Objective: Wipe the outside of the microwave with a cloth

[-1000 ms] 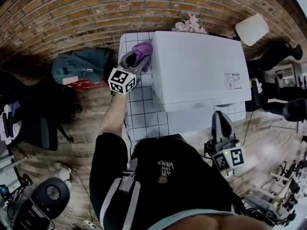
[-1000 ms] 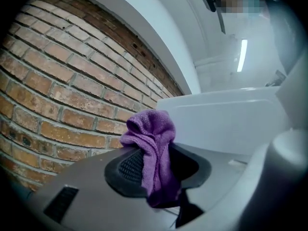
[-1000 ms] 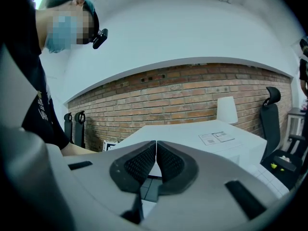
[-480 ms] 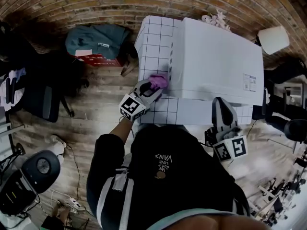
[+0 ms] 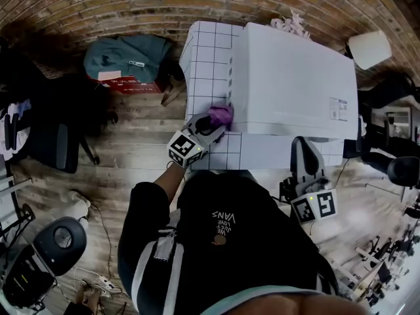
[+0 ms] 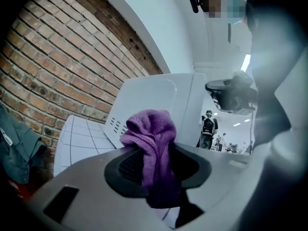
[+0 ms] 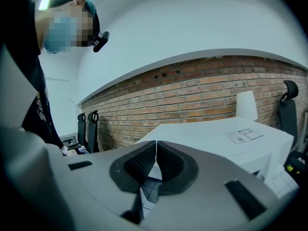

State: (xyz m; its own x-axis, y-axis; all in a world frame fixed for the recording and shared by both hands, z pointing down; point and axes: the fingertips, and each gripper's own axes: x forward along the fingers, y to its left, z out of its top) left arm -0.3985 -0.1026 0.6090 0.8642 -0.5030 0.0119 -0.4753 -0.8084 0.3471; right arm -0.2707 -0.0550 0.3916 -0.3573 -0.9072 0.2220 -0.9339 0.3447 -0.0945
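Note:
The white microwave (image 5: 289, 87) stands on a white grid-tiled table (image 5: 207, 61); it also shows in the left gripper view (image 6: 154, 102) and the right gripper view (image 7: 226, 138). A purple cloth (image 5: 220, 115) is bunched in my left gripper (image 5: 213, 125), which is shut on it and presses it against the near left corner of the microwave. In the left gripper view the cloth (image 6: 150, 136) stands up between the jaws. My right gripper (image 5: 305, 166) hangs at the table's front edge, shut on nothing, its pads meeting in the right gripper view (image 7: 155, 165).
A brick wall (image 5: 131, 5) runs behind the table. On the wooden floor to the left lie a teal bag (image 5: 125, 54) and a red box (image 5: 125, 83). Office chairs (image 5: 46, 146) stand at the left. A white lamp shade (image 5: 369, 48) sits at the back right.
A second ago the cloth was at the far left side of the microwave. My left gripper has drawn it forward along that side to the near corner. The right gripper has barely moved.

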